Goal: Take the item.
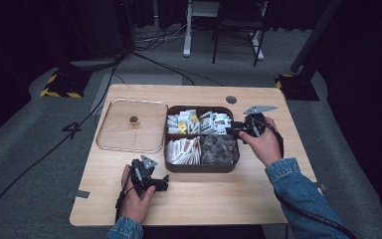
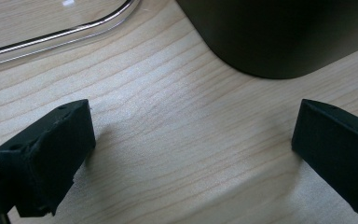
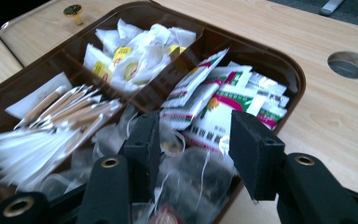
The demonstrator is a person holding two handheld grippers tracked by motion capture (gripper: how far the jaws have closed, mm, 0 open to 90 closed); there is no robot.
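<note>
A dark brown divided box (image 1: 201, 167) sits mid-table, packed with tea bags and sachets. My right gripper (image 1: 235, 130) is at its right rim. In the right gripper view it (image 3: 195, 135) stands open, jaws hanging just above translucent tea bags (image 3: 191, 179), with nothing pinched. Red-and-green sachets (image 3: 214, 100) lie beyond, yellow-labelled bags (image 3: 133, 58) farther back, and paper sticks (image 3: 60, 116) to the left. My left gripper (image 1: 165, 181) rests low on the bare table in front of the box's near-left corner (image 2: 279, 42). It (image 2: 191, 126) is wide open and holds nothing.
The box's clear lid (image 1: 110, 130) with a gold knob (image 1: 134, 121) lies flat to the left of the box; its rim (image 2: 60, 35) passes near the left gripper. A round cable hole (image 1: 231, 99) sits at the table's back edge. Floor cables and stand feet surround the table.
</note>
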